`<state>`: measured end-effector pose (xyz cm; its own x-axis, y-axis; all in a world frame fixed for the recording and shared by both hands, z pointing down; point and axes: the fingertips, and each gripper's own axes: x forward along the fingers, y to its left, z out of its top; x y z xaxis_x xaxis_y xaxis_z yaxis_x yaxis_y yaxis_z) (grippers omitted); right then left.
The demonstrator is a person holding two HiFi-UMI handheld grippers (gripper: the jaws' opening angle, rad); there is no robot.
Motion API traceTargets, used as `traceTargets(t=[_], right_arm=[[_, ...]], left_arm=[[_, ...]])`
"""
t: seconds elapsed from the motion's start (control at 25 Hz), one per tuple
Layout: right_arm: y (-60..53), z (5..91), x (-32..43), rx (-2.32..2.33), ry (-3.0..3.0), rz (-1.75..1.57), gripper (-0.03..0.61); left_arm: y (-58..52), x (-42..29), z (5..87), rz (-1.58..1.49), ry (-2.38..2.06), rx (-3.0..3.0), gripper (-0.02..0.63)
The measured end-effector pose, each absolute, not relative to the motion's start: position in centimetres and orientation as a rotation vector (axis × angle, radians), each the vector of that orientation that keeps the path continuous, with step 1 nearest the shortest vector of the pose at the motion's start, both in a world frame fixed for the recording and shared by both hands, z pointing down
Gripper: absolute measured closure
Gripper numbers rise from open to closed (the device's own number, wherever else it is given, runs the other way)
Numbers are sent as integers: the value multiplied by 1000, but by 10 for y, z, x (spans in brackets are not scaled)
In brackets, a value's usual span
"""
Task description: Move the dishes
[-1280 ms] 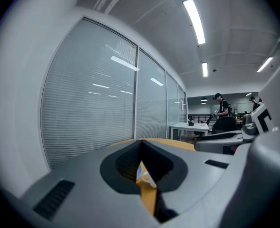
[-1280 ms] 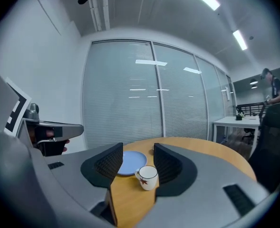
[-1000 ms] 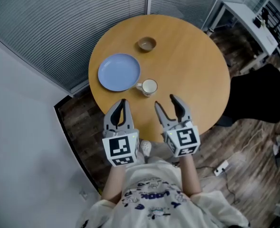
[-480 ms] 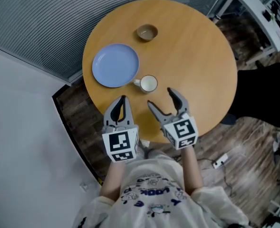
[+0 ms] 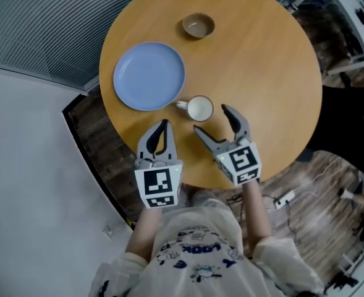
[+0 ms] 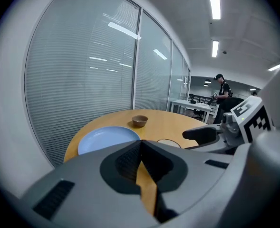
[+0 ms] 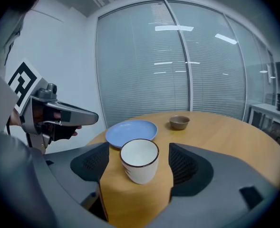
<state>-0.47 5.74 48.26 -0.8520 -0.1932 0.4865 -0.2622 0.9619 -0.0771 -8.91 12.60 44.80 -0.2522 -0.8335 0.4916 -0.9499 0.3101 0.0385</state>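
Blue plate (image 5: 149, 76) lies flat at the left of the round wooden table (image 5: 262, 73), close to the edge.

Left gripper (image 5: 162, 125) sits just on the person's side of the plate. Its jaws are pressed together with nothing in them. The tips aim at the plate's near rim and are apart from it.

White cup (image 5: 199, 108) comes next, upright with its mouth up. Its handle is turned left toward the plate and sits close to it; I cannot tell if they touch.

Small brown bowl (image 5: 198, 25) is well beyond the cup on the far side, out of the way.

Right gripper (image 5: 211, 119) is the nearer one to the cup. Its jaws have just been opening and stand spread wide. The cup body is framed between the pads with a gap on both sides and no contact.

Judgement: the cup lies straight ahead of the right gripper, a touch to the person's left. That calls for a short advance, then closing on the cup. The handle and plate rim, on the left jaw's side, are the likeliest snag.
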Motion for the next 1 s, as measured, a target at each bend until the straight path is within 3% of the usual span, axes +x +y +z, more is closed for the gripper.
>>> traceTargets(t=[1.0], right_arm=[[53, 529, -55, -49, -2747, 69, 202]], left_arm=[[106, -105, 528, 449, -1990, 1572, 611]])
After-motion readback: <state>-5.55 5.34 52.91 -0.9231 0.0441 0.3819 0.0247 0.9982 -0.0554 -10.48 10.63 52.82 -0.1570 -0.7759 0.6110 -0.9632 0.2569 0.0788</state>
